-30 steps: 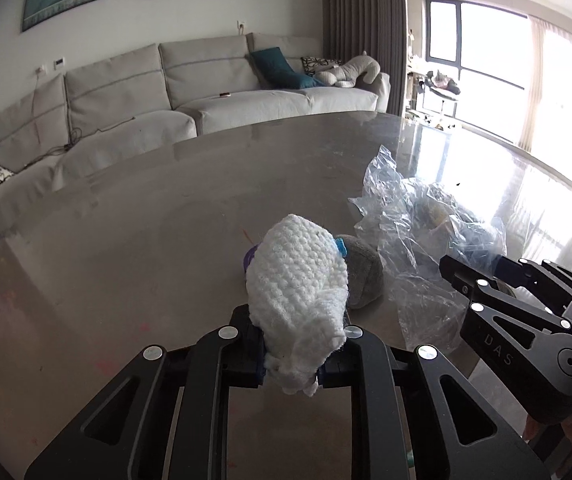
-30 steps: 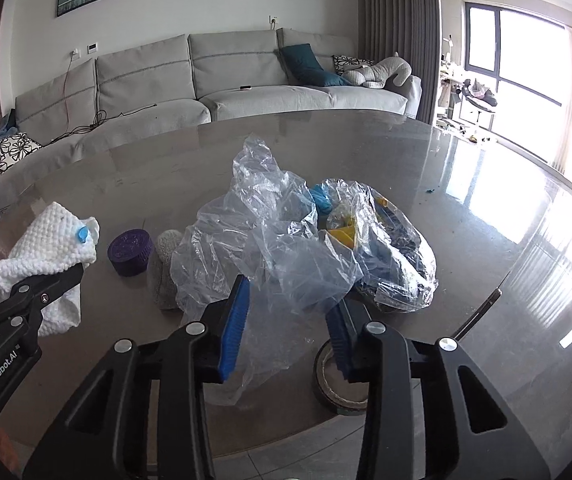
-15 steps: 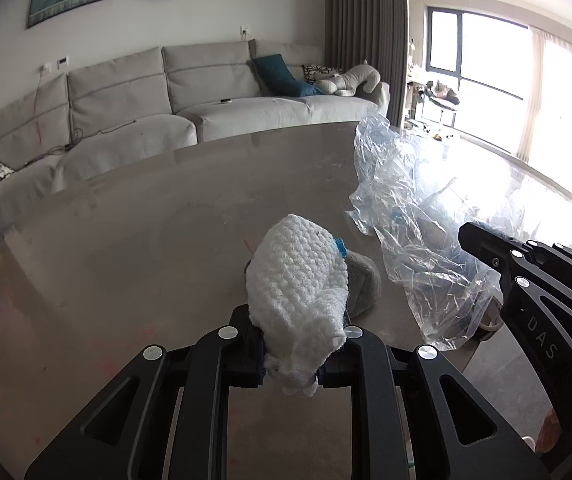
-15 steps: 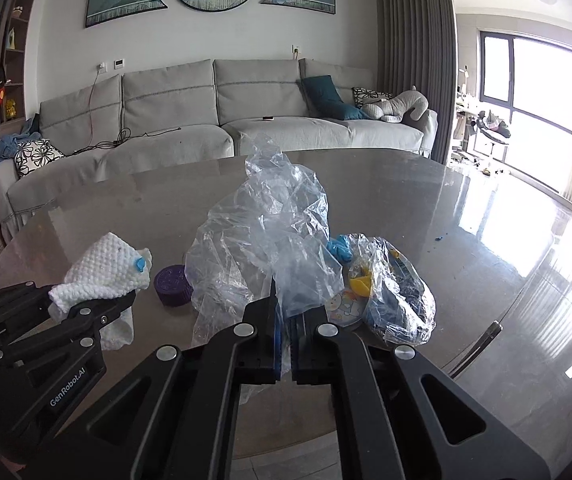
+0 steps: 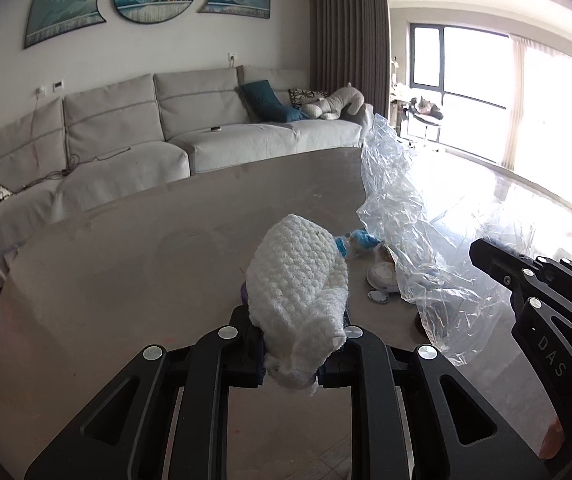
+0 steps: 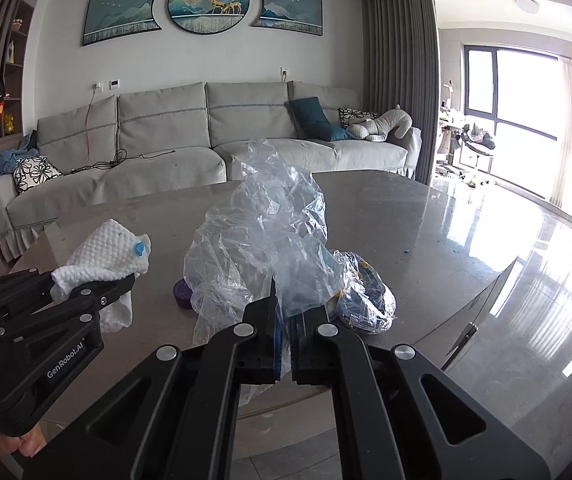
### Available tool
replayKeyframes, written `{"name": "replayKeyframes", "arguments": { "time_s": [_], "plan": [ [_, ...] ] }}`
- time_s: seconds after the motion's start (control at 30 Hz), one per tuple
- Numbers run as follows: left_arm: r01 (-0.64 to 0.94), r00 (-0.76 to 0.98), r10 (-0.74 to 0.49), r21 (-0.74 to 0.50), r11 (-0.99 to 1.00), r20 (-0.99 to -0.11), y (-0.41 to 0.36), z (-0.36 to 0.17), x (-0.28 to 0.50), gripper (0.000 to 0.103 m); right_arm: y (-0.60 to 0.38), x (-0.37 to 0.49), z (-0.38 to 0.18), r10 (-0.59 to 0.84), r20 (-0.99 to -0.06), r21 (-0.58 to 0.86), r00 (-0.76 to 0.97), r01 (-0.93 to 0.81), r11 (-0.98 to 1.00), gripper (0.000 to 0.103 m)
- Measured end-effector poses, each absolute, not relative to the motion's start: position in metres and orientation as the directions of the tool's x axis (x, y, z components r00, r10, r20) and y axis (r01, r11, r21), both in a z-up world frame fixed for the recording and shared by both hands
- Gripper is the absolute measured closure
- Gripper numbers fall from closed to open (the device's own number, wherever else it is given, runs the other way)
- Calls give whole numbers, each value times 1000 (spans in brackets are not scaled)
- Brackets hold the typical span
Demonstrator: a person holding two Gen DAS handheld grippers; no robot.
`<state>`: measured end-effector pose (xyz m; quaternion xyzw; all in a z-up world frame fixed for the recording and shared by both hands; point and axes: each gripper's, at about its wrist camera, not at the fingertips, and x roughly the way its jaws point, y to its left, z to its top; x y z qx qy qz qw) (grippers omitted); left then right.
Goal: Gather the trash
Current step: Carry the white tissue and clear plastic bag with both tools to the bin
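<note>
My left gripper [image 5: 302, 350] is shut on a white knitted cloth [image 5: 300, 280] with a small blue tag, held above the table; it also shows in the right wrist view [image 6: 106, 262]. My right gripper [image 6: 284, 334] is shut on the edge of a clear plastic bag [image 6: 262, 232] and lifts it upright; the bag's lower part [image 6: 360, 298] holds blue and yellow trash. In the left wrist view the bag [image 5: 414, 240] hangs to the right of the cloth. A purple lid [image 6: 182, 294] lies on the table behind the bag.
The grey table [image 5: 126, 260] carries small round lids [image 5: 382, 276] and a blue scrap [image 5: 360, 240] by the bag. A dark strip [image 6: 462, 334] lies near the table's right edge. A grey sofa [image 6: 166, 140] stands behind the table.
My right gripper closed on the plastic bag and lifted its top upward. Both grippers rose a little. The left gripper kept hold of the cloth.
</note>
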<state>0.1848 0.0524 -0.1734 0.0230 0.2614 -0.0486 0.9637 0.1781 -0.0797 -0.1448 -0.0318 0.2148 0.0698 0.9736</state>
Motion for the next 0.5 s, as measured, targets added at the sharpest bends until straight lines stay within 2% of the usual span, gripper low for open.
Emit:
{"name": "replayKeyframes", "arguments": {
  "time_s": [0.17,0.33,0.5],
  "plan": [
    [204,839,-165,18,979,-518,38,-172,162,86,-92,135,-139,85,-417,-25,905,-105,994,99],
    [307,818,-239,45,951,-524,13,-179,134,86,-111,89,-154,23,-451,-29,892,-41,999,99],
    [401,769,-328,15,916,-548,-8,-187,108,86,-131,46,-168,-28,-482,-18,876,22,1000,99]
  ]
}}
